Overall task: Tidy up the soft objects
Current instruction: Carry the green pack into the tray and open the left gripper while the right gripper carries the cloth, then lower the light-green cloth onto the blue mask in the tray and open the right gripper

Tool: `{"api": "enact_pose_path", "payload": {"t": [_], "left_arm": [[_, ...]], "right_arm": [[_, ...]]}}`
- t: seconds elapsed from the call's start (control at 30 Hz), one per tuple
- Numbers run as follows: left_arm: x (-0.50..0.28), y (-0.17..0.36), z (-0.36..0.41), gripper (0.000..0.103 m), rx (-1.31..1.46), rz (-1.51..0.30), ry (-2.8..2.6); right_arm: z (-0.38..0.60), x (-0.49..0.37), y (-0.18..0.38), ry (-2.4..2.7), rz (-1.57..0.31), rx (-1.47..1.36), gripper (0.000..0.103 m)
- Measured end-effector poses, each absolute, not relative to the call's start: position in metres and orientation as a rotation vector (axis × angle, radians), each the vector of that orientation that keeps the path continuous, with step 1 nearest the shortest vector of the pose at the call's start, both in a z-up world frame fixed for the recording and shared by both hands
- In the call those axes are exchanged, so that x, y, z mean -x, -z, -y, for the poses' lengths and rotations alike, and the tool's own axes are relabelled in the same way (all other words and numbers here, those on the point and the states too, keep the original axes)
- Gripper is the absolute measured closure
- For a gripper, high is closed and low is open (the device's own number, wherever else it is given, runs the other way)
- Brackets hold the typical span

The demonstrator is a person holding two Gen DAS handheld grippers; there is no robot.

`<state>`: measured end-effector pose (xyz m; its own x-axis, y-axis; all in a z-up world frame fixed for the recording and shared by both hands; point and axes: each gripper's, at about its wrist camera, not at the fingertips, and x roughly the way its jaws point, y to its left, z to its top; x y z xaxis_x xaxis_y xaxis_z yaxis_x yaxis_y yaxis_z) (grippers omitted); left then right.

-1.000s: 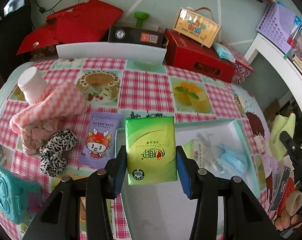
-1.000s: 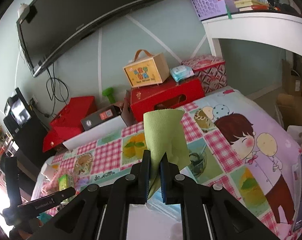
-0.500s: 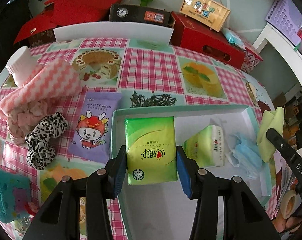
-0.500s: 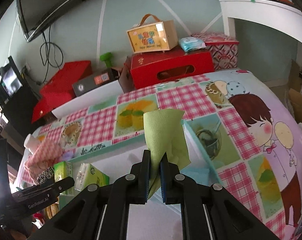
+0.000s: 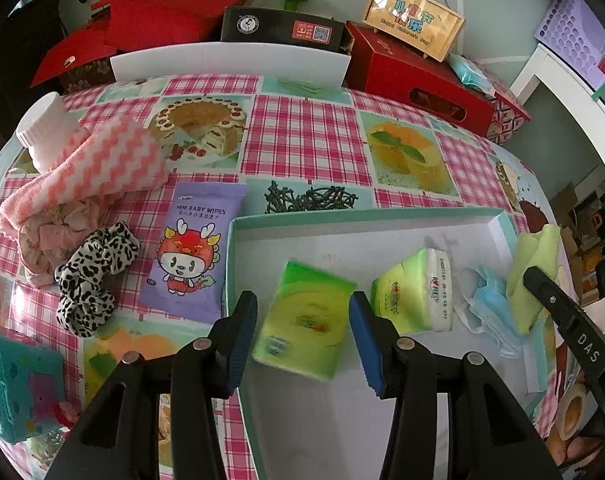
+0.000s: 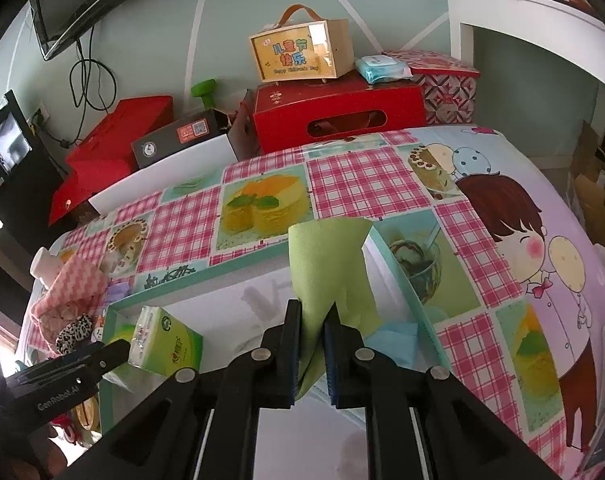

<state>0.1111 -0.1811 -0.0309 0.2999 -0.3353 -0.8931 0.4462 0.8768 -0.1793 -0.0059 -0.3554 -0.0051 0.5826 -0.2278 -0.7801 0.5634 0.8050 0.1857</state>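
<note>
The teal-rimmed tray (image 5: 342, 214) is offering bare white floor along its near and far sides, while a second tissue pack (image 5: 412, 300) and blue face masks (image 5: 486, 300) are crowding its right end. The left gripper (image 5: 302, 300) is pointing steeply down with its jaws parted around the tilted, blurred green tissue pack (image 5: 302, 332), a gap showing at the left pad. The right gripper (image 6: 313, 312) is pinching the green cloth (image 6: 326, 256) over the tray's far right corner.

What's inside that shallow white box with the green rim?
Inside the box: two green tissue packs and a crumpled blue face mask. The green cloth hides part of the mask; the near floor sits behind the grippers.
</note>
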Motion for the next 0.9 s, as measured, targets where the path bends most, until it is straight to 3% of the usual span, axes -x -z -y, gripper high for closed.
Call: {"api": "enact_pose_path", "payload": {"t": [0.43, 0.5, 0.57, 0.7, 0.8, 0.83, 0.9], "left_arm": [[-0.113, 0.028, 0.175, 0.047, -0.106, -1.157, 0.486], [-0.114, 0.029, 0.174, 0.047, -0.107, -1.159, 0.481], [-0.114, 0.029, 0.174, 0.047, -0.109, -1.159, 0.475], [-0.115, 0.029, 0.173, 0.046, -0.11, -1.159, 0.463], [-0.116, 0.03, 0.172, 0.03, -0.111, -1.158, 0.454], [-0.115, 0.029, 0.172, 0.03, -0.111, -1.154, 0.45], [-0.116, 0.028, 0.171, 0.03, -0.11, -1.149, 0.447]], "right_arm": [[0.353, -0.001, 0.017, 0.489, -0.905, -0.42, 0.089], [0.353, -0.001, 0.019, 0.493, -0.918, -0.419, 0.083], [0.353, -0.001, 0.02, 0.497, -0.925, -0.421, 0.071], [0.353, -0.002, 0.022, 0.502, -0.935, -0.421, 0.063], [0.352, -0.004, 0.023, 0.509, -0.947, -0.417, 0.049], [0.352, -0.004, 0.024, 0.514, -0.952, -0.412, 0.041], [0.352, -0.005, 0.024, 0.523, -0.958, -0.402, 0.037]]}}
